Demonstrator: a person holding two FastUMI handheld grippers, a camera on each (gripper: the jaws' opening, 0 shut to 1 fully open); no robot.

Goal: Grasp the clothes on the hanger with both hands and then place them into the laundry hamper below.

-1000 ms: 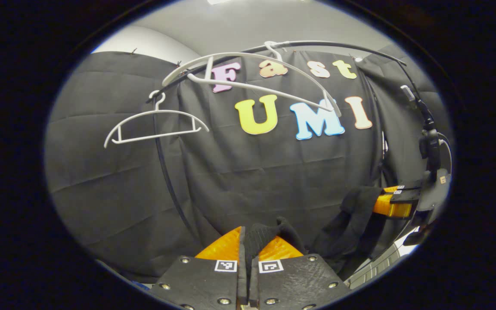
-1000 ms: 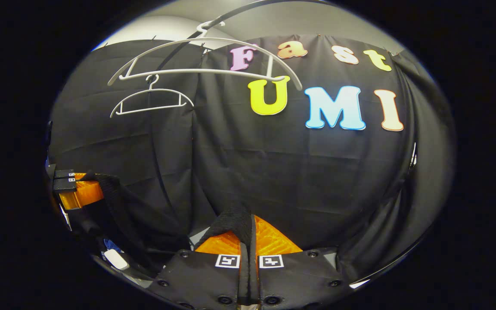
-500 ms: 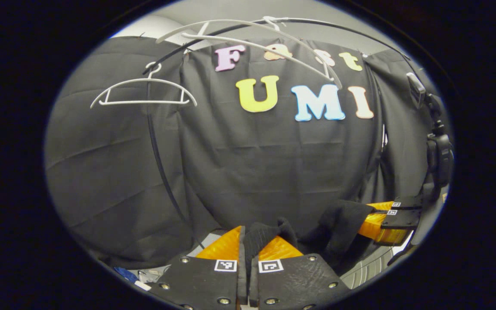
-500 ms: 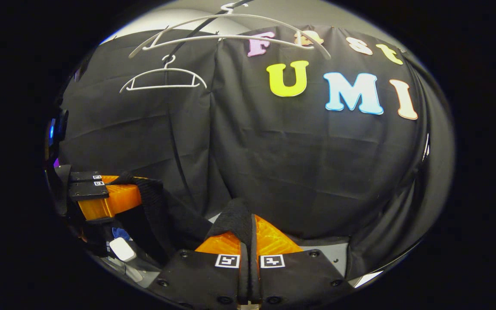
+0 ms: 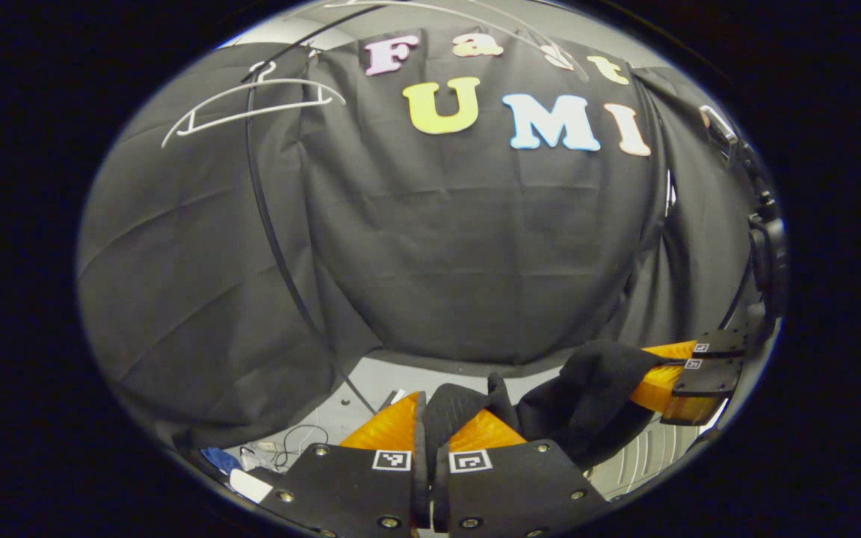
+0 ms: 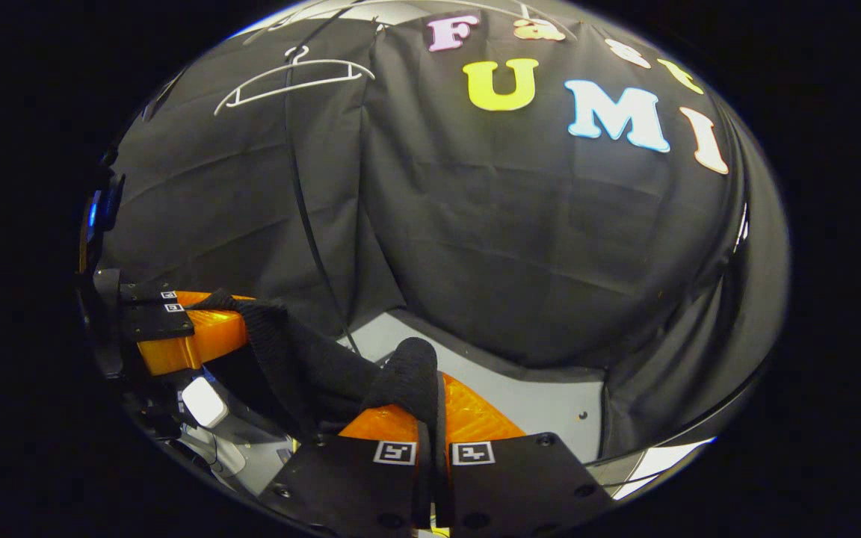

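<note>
Left gripper view: both hand-held grippers lower — each still pinching the black garment.

Left gripper view: left gripper at bottom centre, jaws closed on a fold of the garment, which runs rightward to the right gripper. Hanger on the rail, upper left, well above both. Floor below, ahead of the fingers.

Right gripper view: right gripper clamps the garment; left gripper to its left; hanger above.
</note>
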